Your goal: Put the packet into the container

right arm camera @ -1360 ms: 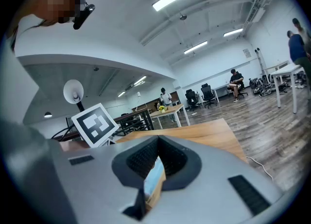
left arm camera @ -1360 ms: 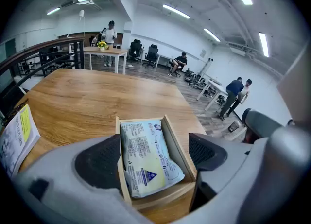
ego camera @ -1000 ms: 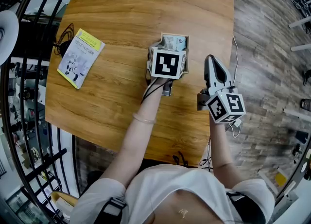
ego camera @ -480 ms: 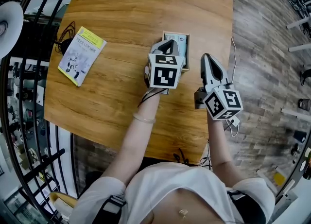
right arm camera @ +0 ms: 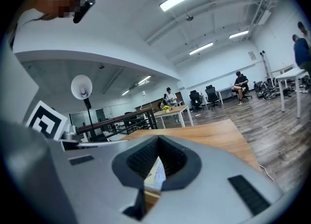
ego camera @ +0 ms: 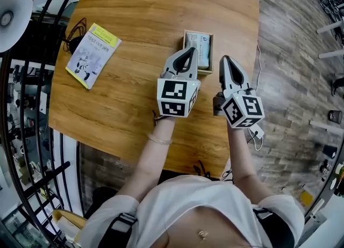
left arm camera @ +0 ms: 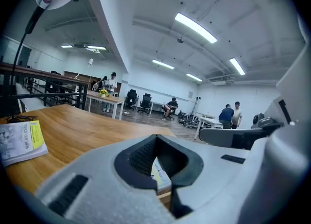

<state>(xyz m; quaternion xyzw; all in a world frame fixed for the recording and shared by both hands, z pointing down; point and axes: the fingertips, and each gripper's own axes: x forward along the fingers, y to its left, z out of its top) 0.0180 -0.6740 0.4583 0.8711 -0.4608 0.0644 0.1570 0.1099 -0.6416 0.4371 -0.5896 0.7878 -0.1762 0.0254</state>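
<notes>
A small wooden container [ego camera: 212, 53] stands on the table [ego camera: 140, 15] right of centre. The pale printed packet [ego camera: 200, 49] lies inside it. My left gripper [ego camera: 190, 51] is shut and empty, its tips at the container's left wall. My right gripper [ego camera: 224, 59] is also shut and empty, just right of the container. In the left gripper view the packet [left arm camera: 159, 175] shows through the gap behind the closed jaws, and in the right gripper view the packet [right arm camera: 155, 173] shows the same way.
A yellow and white booklet [ego camera: 92, 54] lies near the table's left edge, beside a black cable [ego camera: 72, 30]. A white lamp head [ego camera: 13, 10] stands past the left edge, by black railings. The table's right edge runs close to my right gripper, with wooden floor beyond.
My left gripper has drawn back from above the container toward the person, uncovering the packet lying inside. My right gripper has shifted slightly forward and left.
</notes>
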